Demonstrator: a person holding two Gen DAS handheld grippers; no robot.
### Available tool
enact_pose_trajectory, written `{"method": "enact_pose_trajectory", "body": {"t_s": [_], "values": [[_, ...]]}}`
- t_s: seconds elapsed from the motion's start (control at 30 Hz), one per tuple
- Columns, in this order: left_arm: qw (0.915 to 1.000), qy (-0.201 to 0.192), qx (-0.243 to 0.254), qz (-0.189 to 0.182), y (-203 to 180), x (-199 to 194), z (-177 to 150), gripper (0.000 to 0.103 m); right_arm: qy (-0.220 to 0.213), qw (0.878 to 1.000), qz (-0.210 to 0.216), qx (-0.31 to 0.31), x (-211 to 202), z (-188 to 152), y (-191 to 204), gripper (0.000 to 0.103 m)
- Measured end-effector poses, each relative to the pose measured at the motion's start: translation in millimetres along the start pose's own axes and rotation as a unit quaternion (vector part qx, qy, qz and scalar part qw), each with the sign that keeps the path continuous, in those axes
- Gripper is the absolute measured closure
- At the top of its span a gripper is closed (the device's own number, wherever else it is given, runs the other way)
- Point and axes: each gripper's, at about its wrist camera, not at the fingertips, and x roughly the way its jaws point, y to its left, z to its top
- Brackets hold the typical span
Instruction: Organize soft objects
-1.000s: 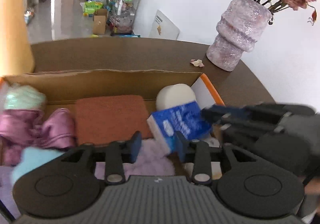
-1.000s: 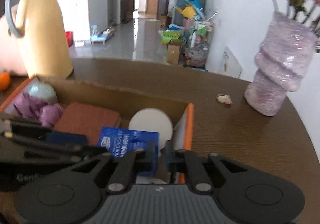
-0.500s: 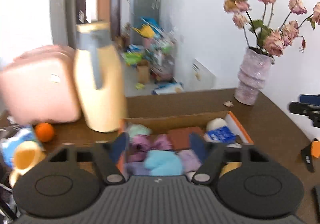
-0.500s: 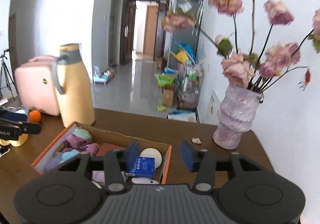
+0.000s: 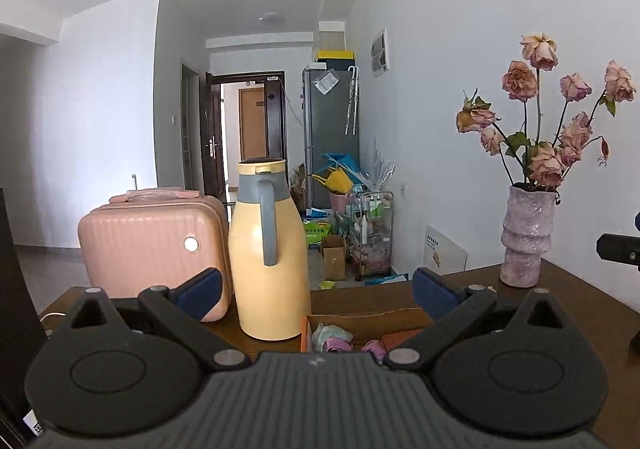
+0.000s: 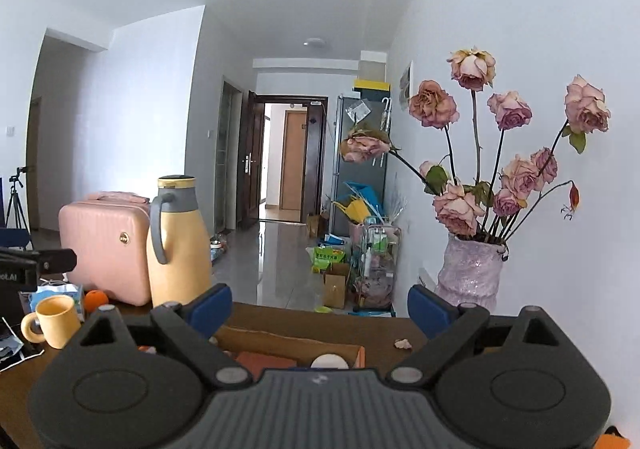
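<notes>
1. Left gripper and right gripper: jaws opening wide, nothing between them.
2. Soft objects inside cardboard box, beside yellow jug.
3. Probably light, squashy; best pinched mid-bulk, gently.

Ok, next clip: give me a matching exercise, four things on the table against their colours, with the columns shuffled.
Things:
1. thermos jug
2. small suitcase
3. vase
4. mug

Colours:
A. pale purple, speckled
B. pink
C. cream yellow with a grey handle
D. yellow all over, handle too

Pairs: 1-C, 2-B, 3-A, 4-D
</notes>
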Motion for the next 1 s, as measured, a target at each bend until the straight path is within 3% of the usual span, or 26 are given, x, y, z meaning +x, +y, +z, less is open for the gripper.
{"method": "enact_pose_trajectory", "body": {"t_s": [0.2,0.43,0.57,0.87,1.0], "values": [[0.9999,-0.012,-0.008,-0.001,11.3,-31.8,-16.7,0.0,-0.003,1.0,-0.002,0.02,-20.8,-16.0,4.7,0.008],[0.9984,-0.025,0.044,0.023,11.6,-103.9,-96.5,0.0,0.001,0.999,0.001,0.049,-78.3,-80.0,23.1,0.008],[0.9977,-0.031,0.048,0.035,13.4,-149.8,-137.2,0.0,0.004,0.999,-0.001,0.035,-123.4,-117.1,41.0,0.008],[0.9995,0.002,-0.004,0.032,35.9,-257.7,-199.1,0.0,0.034,0.998,0.019,0.059,-236.6,-190.4,82.4,0.008],[0.9995,0.023,-0.002,0.021,40.2,-299.3,-219.7,0.0,0.06,0.995,0.038,0.07,-276.7,-216.0,99.8,0.008]]}}
